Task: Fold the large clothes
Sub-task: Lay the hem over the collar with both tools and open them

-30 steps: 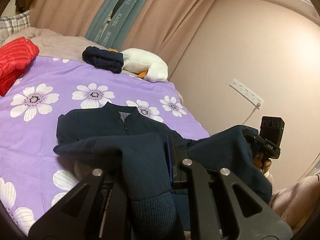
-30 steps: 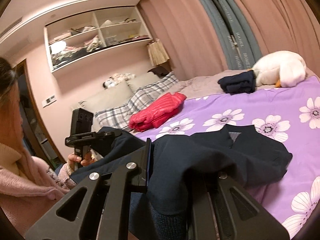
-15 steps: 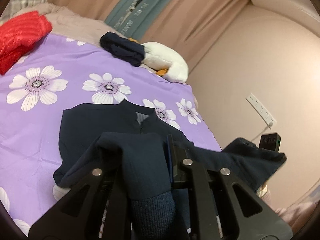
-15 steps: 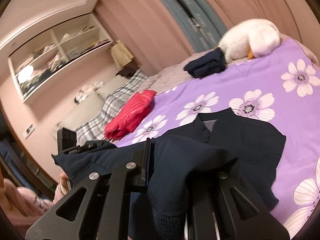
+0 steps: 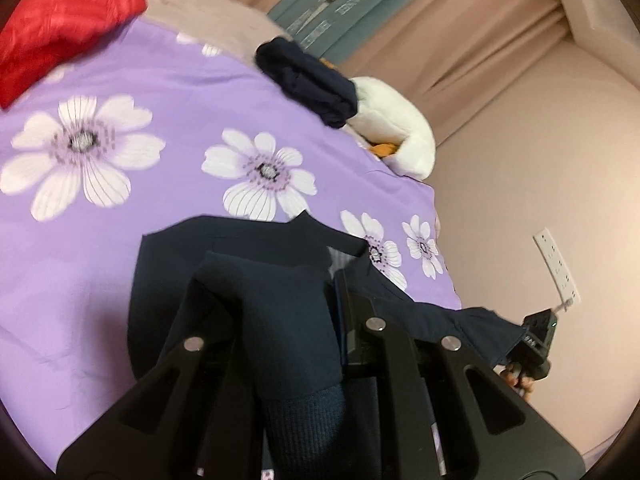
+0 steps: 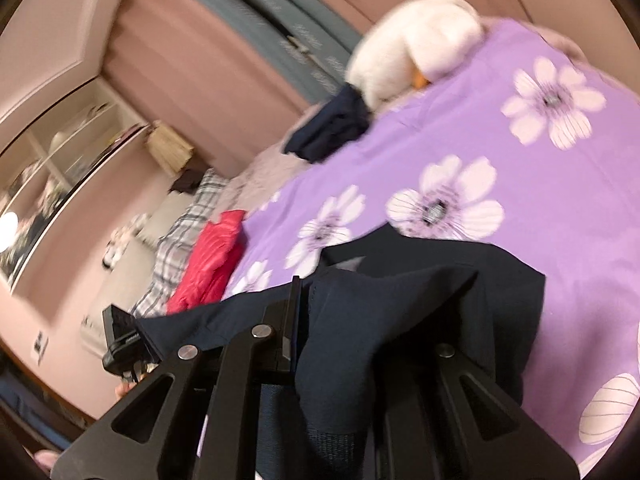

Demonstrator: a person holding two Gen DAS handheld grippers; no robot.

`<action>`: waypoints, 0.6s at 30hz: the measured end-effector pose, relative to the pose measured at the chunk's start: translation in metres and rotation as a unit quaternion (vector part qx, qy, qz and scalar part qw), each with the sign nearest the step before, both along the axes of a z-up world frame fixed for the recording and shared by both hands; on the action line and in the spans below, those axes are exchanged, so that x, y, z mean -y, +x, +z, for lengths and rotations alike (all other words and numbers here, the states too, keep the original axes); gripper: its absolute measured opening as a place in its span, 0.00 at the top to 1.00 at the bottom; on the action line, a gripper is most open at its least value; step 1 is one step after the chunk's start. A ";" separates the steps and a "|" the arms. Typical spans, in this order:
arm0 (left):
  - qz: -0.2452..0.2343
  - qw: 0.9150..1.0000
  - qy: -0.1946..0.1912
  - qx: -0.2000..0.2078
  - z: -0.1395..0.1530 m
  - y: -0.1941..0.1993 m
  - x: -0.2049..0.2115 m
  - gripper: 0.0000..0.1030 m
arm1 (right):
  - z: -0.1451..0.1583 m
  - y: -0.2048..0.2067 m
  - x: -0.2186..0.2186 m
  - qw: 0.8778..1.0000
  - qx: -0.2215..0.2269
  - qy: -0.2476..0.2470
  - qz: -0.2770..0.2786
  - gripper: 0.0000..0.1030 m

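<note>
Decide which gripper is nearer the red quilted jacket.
Left. The left gripper grips the navy garment on the side of the red quilted jacket; the right gripper is farther, toward the socket wall.

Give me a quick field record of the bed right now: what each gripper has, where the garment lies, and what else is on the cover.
left gripper: shut on the navy jacket, cuff end hanging between its fingers
right gripper: shut on the same navy jacket, fabric draped over its fingers
jacket state: collar end flat on the purple floral cover, lower part lifted between both grippers
red jacket: folded, far side near the pillows
dark folded garment: against the white plush toy
fold: not yet laid down
</note>
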State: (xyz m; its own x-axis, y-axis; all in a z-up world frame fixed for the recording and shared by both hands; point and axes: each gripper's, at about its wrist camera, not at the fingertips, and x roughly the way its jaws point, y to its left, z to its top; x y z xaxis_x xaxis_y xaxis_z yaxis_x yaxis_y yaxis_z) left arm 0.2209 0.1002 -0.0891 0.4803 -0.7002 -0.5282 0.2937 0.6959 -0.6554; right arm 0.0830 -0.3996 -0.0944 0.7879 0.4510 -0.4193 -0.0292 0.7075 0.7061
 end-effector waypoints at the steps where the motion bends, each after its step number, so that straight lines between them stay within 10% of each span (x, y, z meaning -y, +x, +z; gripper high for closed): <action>1: 0.003 1.000 0.005 -0.008 -0.008 0.005 0.002 0.89 | -0.006 0.005 0.001 1.000 -0.008 0.001 -0.002 0.88; 18: 0.039 0.990 0.050 -0.128 -0.095 0.101 0.027 0.88 | -0.072 0.089 0.015 0.993 -0.107 0.036 -0.026 0.88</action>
